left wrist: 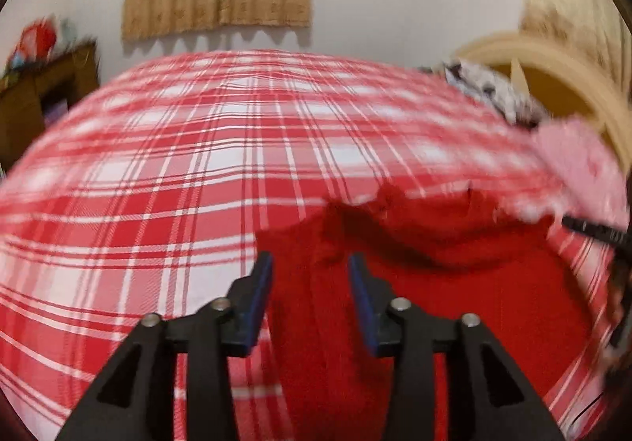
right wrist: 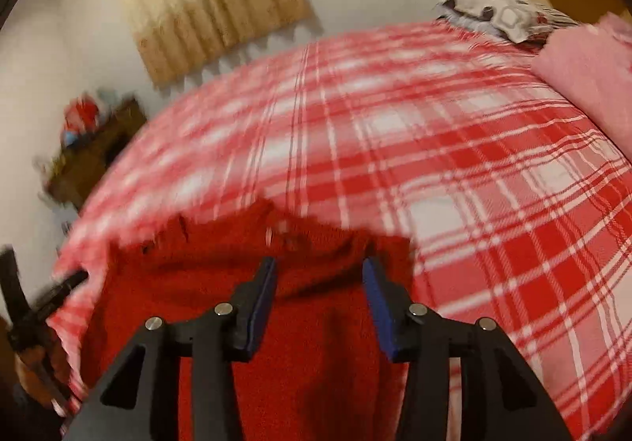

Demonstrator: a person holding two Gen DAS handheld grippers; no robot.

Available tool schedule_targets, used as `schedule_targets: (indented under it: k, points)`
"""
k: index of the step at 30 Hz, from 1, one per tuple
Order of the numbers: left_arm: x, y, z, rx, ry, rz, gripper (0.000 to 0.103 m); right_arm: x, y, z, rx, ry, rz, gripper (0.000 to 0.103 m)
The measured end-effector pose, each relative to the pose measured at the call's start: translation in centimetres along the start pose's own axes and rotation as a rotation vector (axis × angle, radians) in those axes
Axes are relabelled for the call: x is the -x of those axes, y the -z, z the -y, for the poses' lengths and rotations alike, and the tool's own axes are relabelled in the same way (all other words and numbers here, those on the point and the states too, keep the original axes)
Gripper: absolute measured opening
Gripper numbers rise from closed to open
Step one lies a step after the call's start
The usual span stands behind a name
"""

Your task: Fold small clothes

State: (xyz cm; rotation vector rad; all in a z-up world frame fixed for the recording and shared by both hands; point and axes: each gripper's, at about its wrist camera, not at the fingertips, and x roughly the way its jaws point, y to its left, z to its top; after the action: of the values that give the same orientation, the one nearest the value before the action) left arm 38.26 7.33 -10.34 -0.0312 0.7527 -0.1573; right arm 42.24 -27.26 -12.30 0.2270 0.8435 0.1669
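While red garment (left wrist: 414, 303) lies flat on plaid bedspread (left wrist: 158, 164), near edge, for folding | left gripper (left wrist: 311, 263) spread, empty, over its left side | right gripper (right wrist: 319, 267) spread, empty, over its right side, poised for edge grabs | pink cloth (right wrist: 584, 74), pillow (right wrist: 501, 14) well apart, by headboard.

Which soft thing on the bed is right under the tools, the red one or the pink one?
The red garment. It lies spread right beneath both tools, while the pink cloth sits far off by the headboard.
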Motion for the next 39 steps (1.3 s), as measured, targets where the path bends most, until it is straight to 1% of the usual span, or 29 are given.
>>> schedule_targets:
  k: [2, 3, 6, 7, 9, 12, 14, 16, 18, 20, 22, 25, 29, 31, 32, 34, 36, 37, 38, 39]
  points:
    - [-0.2, 0.4, 0.7, -0.037, -0.02, -0.008, 0.046, -0.5, 0.9, -1.2, 0.047, -0.007, -0.029, 0.047]
    - [-0.4, 0.5, 0.6, -0.032, -0.031, -0.012, 0.046, -0.6, 1.2, -1.6, 0.062, -0.003, -0.034, 0.047]
    - [-0.8, 0.8, -0.1, 0.031, -0.037, -0.043, 0.046, -0.5, 1.9, -2.3, 0.079, 0.004, -0.034, 0.047]
    - [-0.5, 1.0, -0.4, 0.053, -0.033, -0.048, 0.046, -0.2, 2.1, -2.3, 0.074, -0.007, -0.035, 0.047]
    - [0.7, 1.9, -0.6, 0.082, -0.016, -0.031, 0.046, 0.6, 2.9, -2.1, 0.067, -0.023, -0.038, 0.047]
    - [2.7, 3.4, -0.3, 0.072, -0.008, -0.009, 0.046, 1.9, 4.6, -1.8, 0.076, -0.023, -0.055, 0.047]
    - [4.1, 4.6, 0.0, 0.047, -0.01, 0.008, 0.055, 2.9, 5.9, -1.3, 0.081, -0.017, -0.065, 0.047]
    - [4.8, 5.5, 0.3, 0.02, -0.025, 0.02, 0.059, 4.0, 7.2, -0.6, 0.076, -0.016, -0.068, 0.047]
    - [5.3, 6.5, 0.7, -0.017, -0.04, 0.03, 0.06, 5.2, 8.3, 0.2, 0.057, -0.004, -0.057, 0.047]
    - [5.3, 7.4, 0.9, -0.034, -0.054, 0.027, 0.064, 6.2, 9.1, 0.9, 0.034, 0.0, -0.047, 0.047]
    - [4.7, 7.7, 0.6, -0.02, -0.048, 0.011, 0.064, 6.6, 9.7, 1.4, 0.016, 0.004, -0.047, 0.047]
    - [4.0, 8.2, 0.2, 0.007, -0.06, -0.004, 0.064, 6.5, 10.2, 2.1, -0.001, 0.046, -0.052, 0.046]
    - [4.5, 8.9, -0.3, 0.042, -0.056, 0.004, 0.064, 6.9, 11.3, 2.6, -0.037, 0.004, -0.069, 0.046]
    - [4.6, 9.4, -0.4, 0.045, -0.05, 0.002, 0.064, 6.7, 12.0, 2.3, -0.025, 0.0, -0.086, 0.047]
    - [4.7, 9.5, -0.4, 0.047, -0.038, 0.0, 0.062, 6.6, 12.3, 2.1, -0.018, 0.005, -0.088, 0.047]
    - [4.9, 9.4, -0.3, 0.053, -0.011, 0.01, 0.062, 6.5, 12.5, 2.0, -0.022, -0.004, -0.086, 0.047]
    - [4.9, 9.2, -0.2, 0.062, 0.031, 0.007, 0.054, 6.3, 12.5, 2.0, -0.029, -0.01, -0.086, 0.047]
    - [4.7, 9.2, -0.2, 0.066, 0.051, -0.001, 0.045, 6.1, 12.5, 1.9, -0.03, -0.008, -0.085, 0.047]
    - [4.5, 9.2, 0.0, 0.066, 0.061, -0.01, 0.044, 6.1, 12.5, 1.9, -0.027, -0.01, -0.088, 0.046]
    - [4.1, 9.5, 0.1, 0.06, 0.05, -0.025, 0.044, 6.0, 12.6, 1.7, -0.022, -0.01, -0.092, 0.046]
